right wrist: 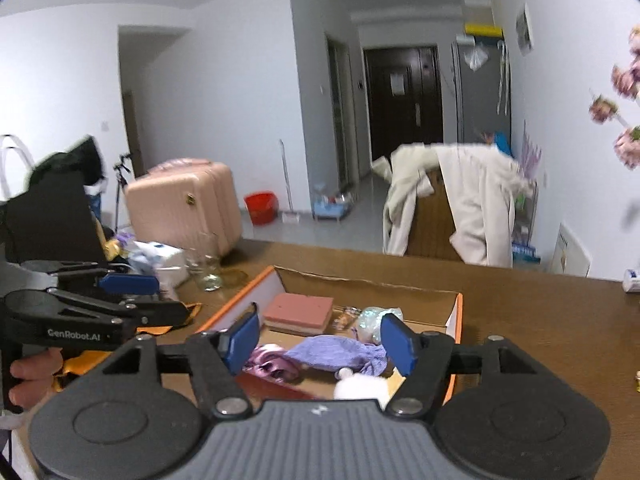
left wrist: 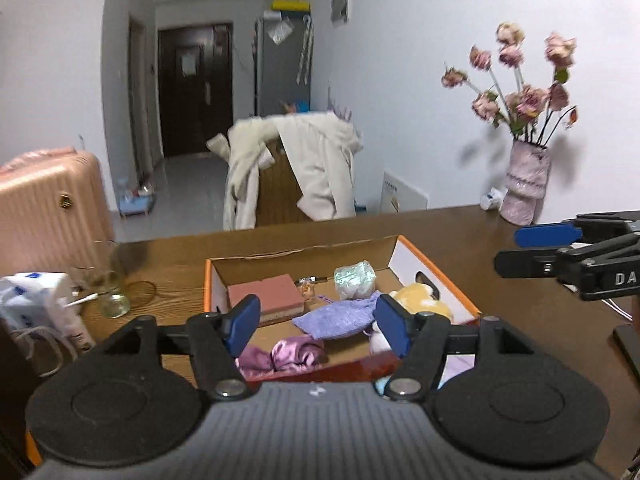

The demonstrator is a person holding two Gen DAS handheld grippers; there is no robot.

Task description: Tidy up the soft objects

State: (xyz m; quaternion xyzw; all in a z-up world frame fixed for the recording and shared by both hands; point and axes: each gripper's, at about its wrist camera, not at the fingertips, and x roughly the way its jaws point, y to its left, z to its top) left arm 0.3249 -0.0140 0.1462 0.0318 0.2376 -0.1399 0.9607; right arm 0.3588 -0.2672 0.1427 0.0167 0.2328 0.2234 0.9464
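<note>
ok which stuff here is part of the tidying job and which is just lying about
Job: cardboard box, pink sponge, lilac knit cloth, purple satin scrunchie, yellow plush, wrapped white bundle.

Lying about: flower vase, drinking glass, pink suitcase, draped coat.

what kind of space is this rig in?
Looks like a lived-in home, probably a small apartment: a pink suitcase on the floor, a coat over a chair, a vase of dried flowers on the wooden table, and a hallway to a dark door.
</note>
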